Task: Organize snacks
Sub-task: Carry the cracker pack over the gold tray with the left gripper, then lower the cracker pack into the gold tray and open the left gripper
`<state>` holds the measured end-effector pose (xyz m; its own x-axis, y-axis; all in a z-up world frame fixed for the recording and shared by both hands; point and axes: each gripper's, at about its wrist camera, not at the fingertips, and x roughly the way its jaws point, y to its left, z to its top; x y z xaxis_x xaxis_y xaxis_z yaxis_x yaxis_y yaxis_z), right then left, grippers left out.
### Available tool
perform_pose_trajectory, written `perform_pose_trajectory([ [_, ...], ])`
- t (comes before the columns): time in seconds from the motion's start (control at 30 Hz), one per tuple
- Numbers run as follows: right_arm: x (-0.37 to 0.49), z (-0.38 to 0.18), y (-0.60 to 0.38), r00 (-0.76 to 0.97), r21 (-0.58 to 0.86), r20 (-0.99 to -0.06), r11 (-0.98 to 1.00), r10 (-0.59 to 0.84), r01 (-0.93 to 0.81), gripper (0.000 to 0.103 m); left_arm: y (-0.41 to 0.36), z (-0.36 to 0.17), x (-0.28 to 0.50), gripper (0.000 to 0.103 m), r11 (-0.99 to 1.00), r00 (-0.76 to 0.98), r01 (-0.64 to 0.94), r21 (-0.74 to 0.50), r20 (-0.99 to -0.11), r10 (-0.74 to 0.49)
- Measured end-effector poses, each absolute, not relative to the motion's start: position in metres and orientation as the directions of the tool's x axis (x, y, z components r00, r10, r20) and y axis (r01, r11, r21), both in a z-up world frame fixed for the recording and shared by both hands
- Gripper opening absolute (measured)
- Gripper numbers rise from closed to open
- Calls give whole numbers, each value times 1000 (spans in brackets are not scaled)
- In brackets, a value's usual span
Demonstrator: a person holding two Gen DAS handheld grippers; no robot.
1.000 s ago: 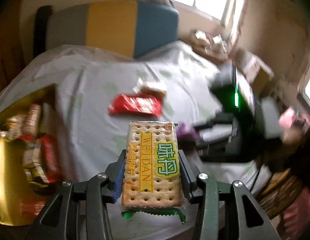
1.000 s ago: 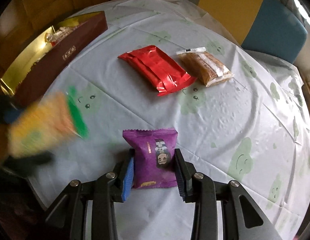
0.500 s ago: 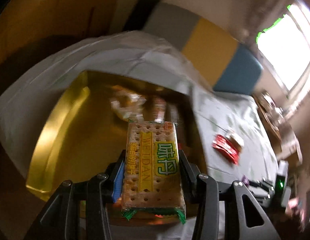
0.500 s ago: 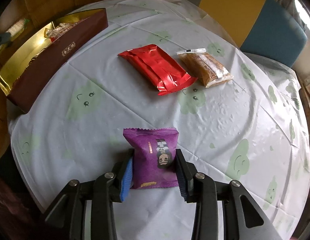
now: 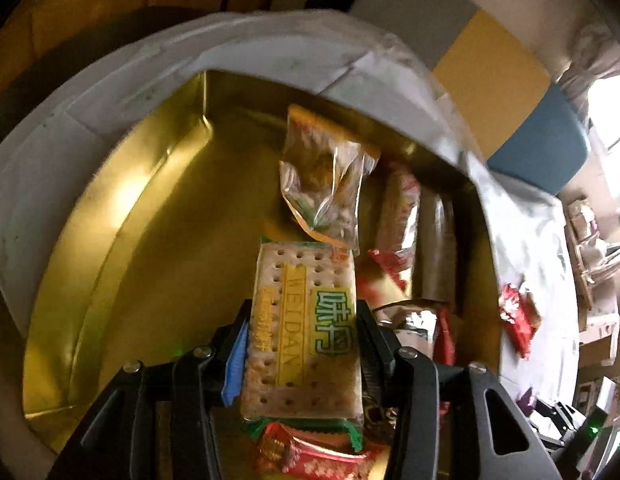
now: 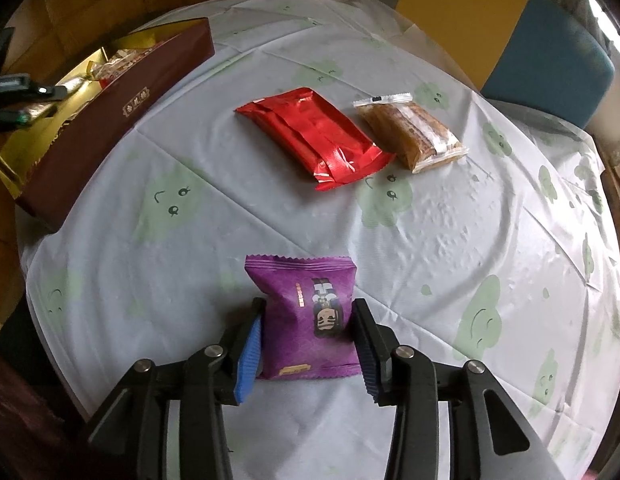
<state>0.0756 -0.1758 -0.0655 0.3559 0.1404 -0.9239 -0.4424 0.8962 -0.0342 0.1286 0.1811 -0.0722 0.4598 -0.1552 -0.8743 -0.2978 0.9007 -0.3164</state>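
A: Left gripper (image 5: 301, 344)?

B: Clamped on the cracker pack (image 5: 303, 332) by its long edges, held over the gold-lined box (image 5: 121, 216). The box already holds a clear-wrapped snack (image 5: 324, 184) and some red wrappers to the right. Not released yet.

A: Handling?

B: Light, flat and fairly stiff, but the crackers inside would probably snap if squeezed or dropped hard. The film looks slick. An edge grip at mid-length seems right; lower it in, don't toss it.

A: Right gripper (image 6: 307, 344)?

B: Jaws are opening and straddle the purple snack packet (image 6: 305, 316), which lies flat on the tablecloth (image 6: 470, 240). There's a sliver of gap at each pad, so it isn't gripped.

A: And the packet itself?

B: A puffy pillow bag, soft and light that will likely squash and slip. Best to pinch across the body mid-height, not the crimped ends.

A: Anything else out?

B: A red foil packet (image 6: 314, 140) touching a clear-wrapped brown bar (image 6: 412, 132), mid-table and well apart from the purple one. The box's maroon wall (image 6: 109, 120) is at the far left edge.

A: Progress?

B: I'd guess over halfway, with three packs left on the cloth.
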Motion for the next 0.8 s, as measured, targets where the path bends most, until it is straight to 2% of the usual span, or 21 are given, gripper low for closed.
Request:
perform_pose_trajectory([
  [0.17, 77, -66, -176, 351, -26, -925, 897, 146, -442, 50, 175, -73, 128, 57, 912, 458, -282, -298, -877, -145],
  [0.3, 79, -66, -175, 348, -24, -926, 896, 148, -444, 51, 173, -64, 118, 57, 918, 484, -297, -264, -870, -94],
  [0.4, 80, -67, -176, 340, -14, -928, 897, 153, -442, 61, 166, -51, 103, 57, 936, 518, -288, -204, -855, -27],
  [0.47, 81, -68, -176, 331, 0, -929, 898, 163, -440, 62, 155, -42, 91, 57, 951, 548, -262, -165, -836, 6],
  [0.57, 83, -65, -178, 329, 21, -927, 903, 178, -429, 62, 142, -34, 77, 57, 965, 585, -220, -144, -811, 12],
  [0.67, 87, -60, -185, 336, 55, -920, 913, 204, -404, 69, 131, -26, 65, 57, 973, 609, -178, -148, -793, -9],
  [0.8, 92, -54, -194, 345, 92, -910, 922, 231, -376, 70, 111, -16, 51, 57, 984, 634, -98, -149, -771, -53],
])
